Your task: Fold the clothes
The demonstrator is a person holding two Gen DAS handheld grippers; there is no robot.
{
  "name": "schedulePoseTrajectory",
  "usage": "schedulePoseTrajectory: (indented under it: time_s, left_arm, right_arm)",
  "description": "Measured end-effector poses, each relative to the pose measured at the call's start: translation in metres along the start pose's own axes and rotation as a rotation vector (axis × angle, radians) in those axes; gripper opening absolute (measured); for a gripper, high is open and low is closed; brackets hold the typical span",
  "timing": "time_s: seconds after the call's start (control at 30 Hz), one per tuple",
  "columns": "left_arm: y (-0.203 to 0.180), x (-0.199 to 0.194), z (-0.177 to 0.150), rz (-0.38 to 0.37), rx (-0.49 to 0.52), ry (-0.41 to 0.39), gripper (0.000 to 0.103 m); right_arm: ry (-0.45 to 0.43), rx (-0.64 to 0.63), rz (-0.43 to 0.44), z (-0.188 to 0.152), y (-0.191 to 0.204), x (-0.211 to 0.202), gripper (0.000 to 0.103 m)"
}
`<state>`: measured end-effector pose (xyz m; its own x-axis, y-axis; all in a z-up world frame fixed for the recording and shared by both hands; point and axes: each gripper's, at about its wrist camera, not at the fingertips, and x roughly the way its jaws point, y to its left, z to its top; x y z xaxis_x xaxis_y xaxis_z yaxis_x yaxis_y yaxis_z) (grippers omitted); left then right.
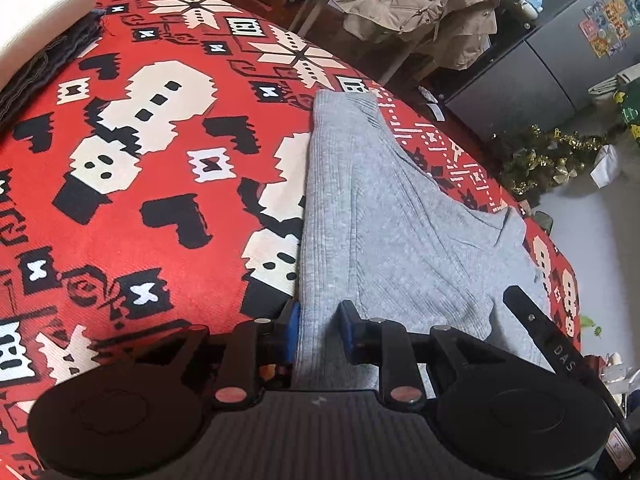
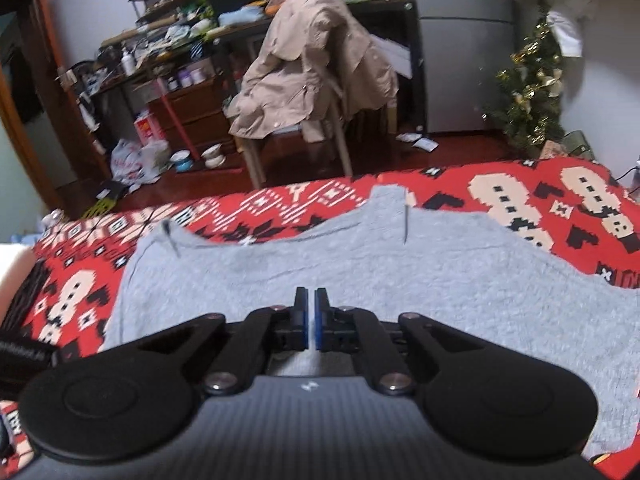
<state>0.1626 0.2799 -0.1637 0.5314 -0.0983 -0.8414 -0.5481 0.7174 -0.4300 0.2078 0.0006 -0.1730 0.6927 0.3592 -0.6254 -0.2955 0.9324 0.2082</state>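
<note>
Two grippers over grey knit garment [image 1: 384, 232] spread on red patterned blanket [image 1: 152, 208]. Left gripper [image 1: 319, 330] jaws narrow, pinching a garment fold at 6 o'clock; right gripper [image 2: 311, 312] jaws closed, whether on fabric unclear. Legible: "DAS" on black strap [image 1: 560, 350] at 4 o'clock.

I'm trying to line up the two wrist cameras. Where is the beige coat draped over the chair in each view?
Left wrist view: the beige coat is at the top, right of centre, beyond the bed's far edge.
Right wrist view: the beige coat is upper centre, hanging over a wooden chair.
Shared landmark: the small decorated Christmas tree, to the right of the coat in both.
</note>
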Motion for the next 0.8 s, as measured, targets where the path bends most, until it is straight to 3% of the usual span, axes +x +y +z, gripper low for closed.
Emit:
schedulePoseTrajectory:
  time_s: [0.13,0.2,0.23,0.37,0.43,0.5,0.53,0.57,0.8]
  left_arm:
    - [0.002,0.0,0.001,-0.009,-0.007,0.005,0.023]
    - [0.003,0.0,0.002,-0.014,-0.014,0.008,0.023]
    - [0.003,0.0,0.002,-0.012,-0.012,0.007,0.023]
    - [0.001,0.0,0.001,-0.006,-0.005,0.003,0.023]
    - [0.001,0.001,0.0,-0.006,-0.004,0.002,0.023]
    - [0.001,0.001,0.001,-0.008,-0.004,0.002,0.023]
    - [0.002,0.001,0.001,-0.01,-0.005,0.003,0.023]
    - [0.003,0.001,0.001,-0.011,-0.006,0.004,0.023]
    - [0.004,0.001,0.002,-0.017,-0.009,0.007,0.023]
  right_arm:
    - [0.027,0.023,0.038,-0.001,-0.004,0.001,0.012]
    - [0.031,0.054,0.065,0.002,-0.006,-0.002,0.03]
    - [0.035,0.068,0.078,0.003,-0.008,-0.004,0.032]
    - [0.082,0.09,0.104,0.004,-0.013,0.002,0.033]
    - [0.104,0.038,0.08,0.001,-0.007,0.009,0.033]
    - [0.116,-0.02,0.06,-0.003,0.001,0.016,0.026]
    - [0.116,-0.031,0.062,-0.004,0.004,0.018,0.018]
    - [0.114,-0.041,0.061,-0.006,0.007,0.019,0.002]
    - [-0.018,-0.107,-0.013,-0.001,0.025,0.008,0.002]
